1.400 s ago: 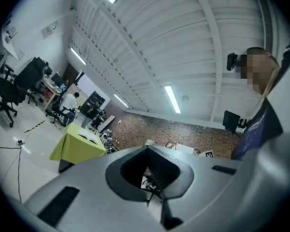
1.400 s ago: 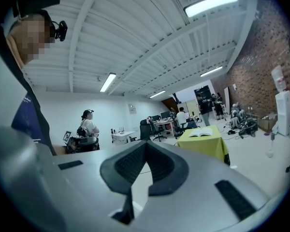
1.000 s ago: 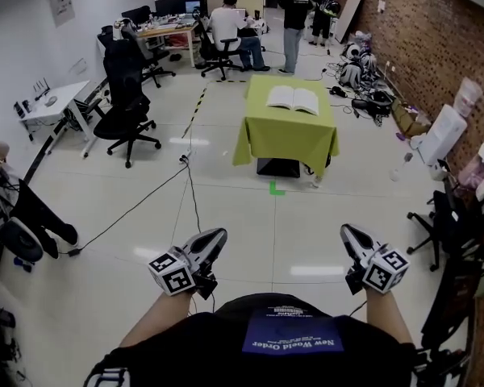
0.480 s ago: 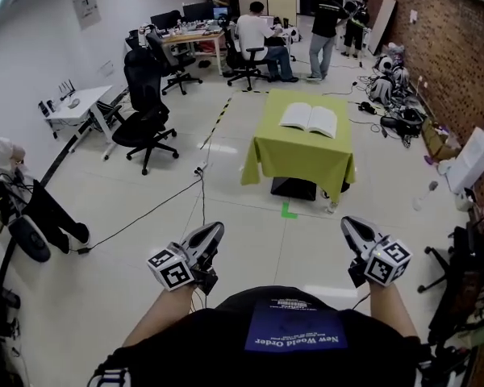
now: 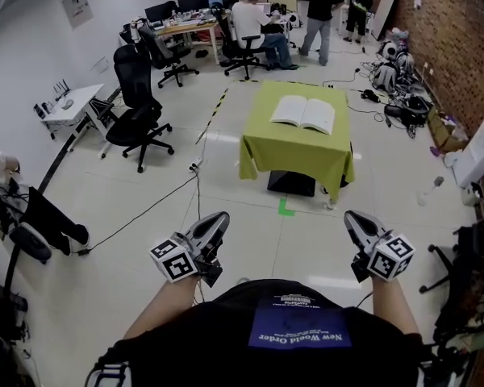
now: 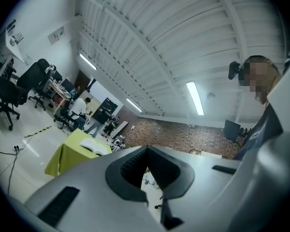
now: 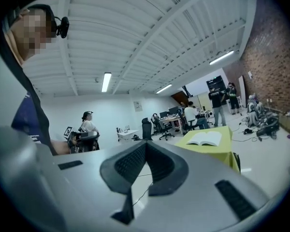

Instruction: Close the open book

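Observation:
An open book (image 5: 303,113) lies flat, pages up, on a small table under a green cloth (image 5: 297,151), well ahead of me across the floor. My left gripper (image 5: 214,224) and right gripper (image 5: 355,222) are held low in front of my body, far short of the table, both pointing towards it. Each is shut with nothing between its jaws. In the left gripper view the book (image 6: 94,147) shows small, left of the shut left gripper (image 6: 146,151). In the right gripper view the book (image 7: 206,138) sits right of the shut right gripper (image 7: 145,146).
Black office chairs (image 5: 139,111) stand at the left, and a cable (image 5: 145,212) crosses the floor. A green tape mark (image 5: 285,208) lies before the table, with a dark box (image 5: 291,182) under it. People work at desks (image 5: 254,18) behind. Gear is piled along the brick wall (image 5: 403,71).
Both grippers have been carried forward, still shut. The table and book appear a little nearer and larger in the head view.

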The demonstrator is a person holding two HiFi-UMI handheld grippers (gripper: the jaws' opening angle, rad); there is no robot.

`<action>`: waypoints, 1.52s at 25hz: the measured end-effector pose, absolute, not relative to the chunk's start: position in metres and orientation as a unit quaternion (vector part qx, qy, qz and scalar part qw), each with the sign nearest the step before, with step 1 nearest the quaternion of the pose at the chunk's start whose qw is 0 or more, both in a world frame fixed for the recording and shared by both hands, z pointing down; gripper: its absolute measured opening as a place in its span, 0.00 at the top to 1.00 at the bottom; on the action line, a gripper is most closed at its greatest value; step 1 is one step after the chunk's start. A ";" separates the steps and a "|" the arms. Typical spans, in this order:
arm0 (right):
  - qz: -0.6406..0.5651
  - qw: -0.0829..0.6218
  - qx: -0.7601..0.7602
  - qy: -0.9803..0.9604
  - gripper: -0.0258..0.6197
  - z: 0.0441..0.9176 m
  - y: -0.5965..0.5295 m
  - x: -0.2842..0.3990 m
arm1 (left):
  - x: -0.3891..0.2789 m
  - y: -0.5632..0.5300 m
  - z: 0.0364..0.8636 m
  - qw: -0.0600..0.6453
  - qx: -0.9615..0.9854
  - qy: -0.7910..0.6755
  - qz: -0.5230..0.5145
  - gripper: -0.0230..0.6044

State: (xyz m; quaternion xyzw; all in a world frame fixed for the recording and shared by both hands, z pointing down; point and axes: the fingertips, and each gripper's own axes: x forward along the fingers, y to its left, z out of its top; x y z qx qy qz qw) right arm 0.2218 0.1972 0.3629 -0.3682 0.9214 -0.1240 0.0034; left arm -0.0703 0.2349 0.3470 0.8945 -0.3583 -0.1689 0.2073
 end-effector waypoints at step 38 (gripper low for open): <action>-0.145 0.027 -0.395 0.907 0.98 0.353 -0.168 0.224 | -0.069 -0.159 0.357 0.224 0.909 -0.309 -0.165 0.98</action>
